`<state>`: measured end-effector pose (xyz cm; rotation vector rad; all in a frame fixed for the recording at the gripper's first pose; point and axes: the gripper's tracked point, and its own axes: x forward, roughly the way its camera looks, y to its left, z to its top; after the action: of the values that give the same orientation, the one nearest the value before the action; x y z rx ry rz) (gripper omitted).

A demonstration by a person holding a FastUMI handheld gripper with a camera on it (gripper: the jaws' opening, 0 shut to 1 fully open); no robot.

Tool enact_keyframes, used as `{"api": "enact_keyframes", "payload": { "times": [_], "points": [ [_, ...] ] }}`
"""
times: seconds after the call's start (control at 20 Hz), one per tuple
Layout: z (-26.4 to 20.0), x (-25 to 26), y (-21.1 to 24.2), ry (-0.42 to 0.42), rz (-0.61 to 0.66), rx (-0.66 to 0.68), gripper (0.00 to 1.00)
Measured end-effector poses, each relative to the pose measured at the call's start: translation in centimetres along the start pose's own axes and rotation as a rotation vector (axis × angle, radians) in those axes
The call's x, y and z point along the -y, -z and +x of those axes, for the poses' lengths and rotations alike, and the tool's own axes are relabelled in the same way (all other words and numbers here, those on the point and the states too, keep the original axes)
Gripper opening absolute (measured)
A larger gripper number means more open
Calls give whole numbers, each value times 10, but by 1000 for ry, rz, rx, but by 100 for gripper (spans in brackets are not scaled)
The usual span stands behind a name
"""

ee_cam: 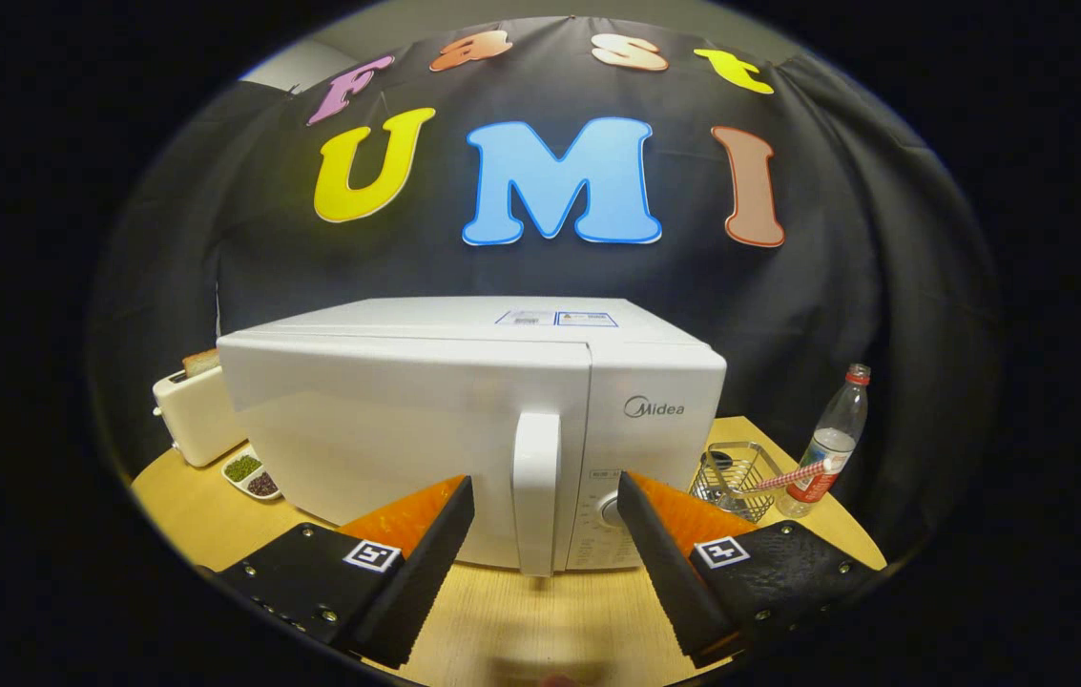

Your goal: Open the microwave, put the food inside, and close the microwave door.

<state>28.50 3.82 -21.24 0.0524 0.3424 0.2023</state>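
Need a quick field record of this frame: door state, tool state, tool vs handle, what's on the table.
microwave door: shut
door handle: upright, just ahead of the fingers, lined up with the gap between them
tool: open, holding nothing
left of microwave: toaster with bread, dish of two fillings
right of microwave: wire basket, bottle
surface: wooden table

toaster (199, 417) partly behind microwave (464, 429), dish (252, 475) contents perhaps seeds

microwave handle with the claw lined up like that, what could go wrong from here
1. The claw is open and the door handle sits just ahead between its fingers; closing too early could miss it.
2. Pulling hard might slide the microwave across the table.
3. A wide swing to the right could hit the wire basket or bottle.
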Motion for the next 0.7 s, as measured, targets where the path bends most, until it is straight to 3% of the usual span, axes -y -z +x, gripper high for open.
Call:
{"api": "enact_keyframes", "payload": {
  "times": [0.25,0.4,0.55,0.6,0.65,0.7],
  "points": [
    [16,-1,6,-3,-21,-17,96],
    [19,3,11,28,-48,-24,57],
    [14,3,9,26,-45,-26,55],
    [19,3,10,29,-32,-32,48],
    [17,2,12,30,-9,-39,48],
    [17,-2,12,10,10,-44,40]
  ]
}}
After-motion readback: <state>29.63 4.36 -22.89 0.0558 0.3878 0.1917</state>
